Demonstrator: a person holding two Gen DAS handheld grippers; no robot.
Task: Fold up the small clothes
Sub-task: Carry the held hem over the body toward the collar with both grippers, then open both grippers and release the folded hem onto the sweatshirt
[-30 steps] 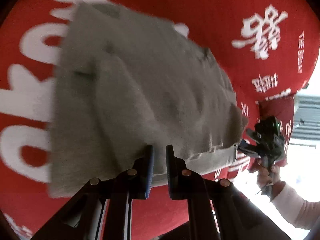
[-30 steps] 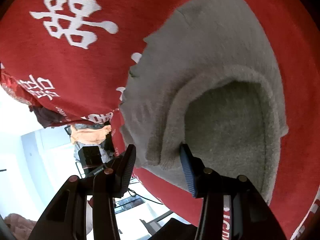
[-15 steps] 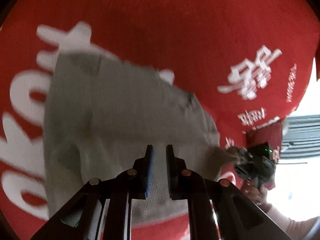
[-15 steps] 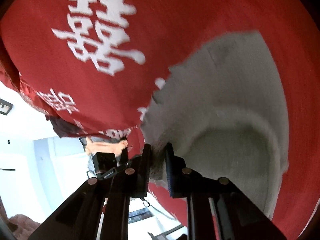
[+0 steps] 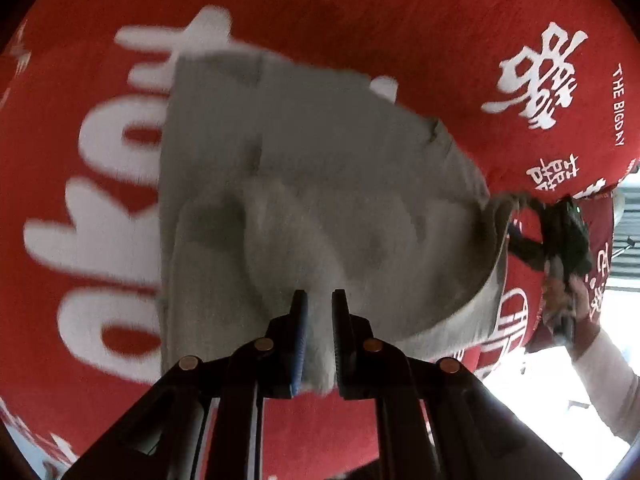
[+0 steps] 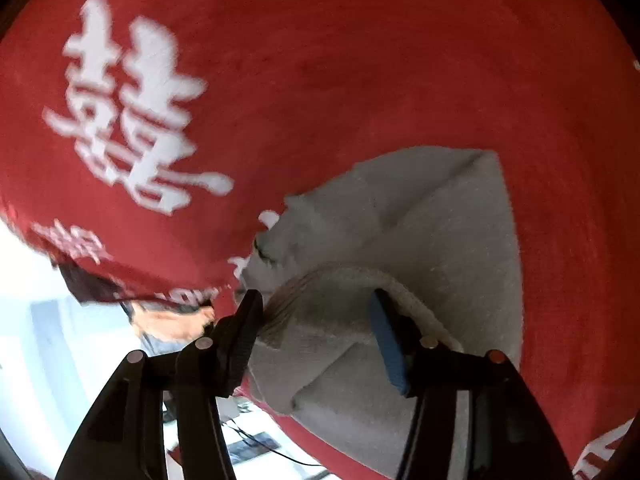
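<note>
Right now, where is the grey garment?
The grey garment lies on the red cloth, its near edge pinched in the left hand-held gripper, in the left wrist view.

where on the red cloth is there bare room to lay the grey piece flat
Bare red cloth beyond the grey garment, between it and the white characters. Crowded near the edge, where both grippers meet the garment.

A small grey knitted garment (image 5: 320,184) lies partly folded on a red cloth with white lettering. One ribbed edge is lifted and rolled over.
</note>
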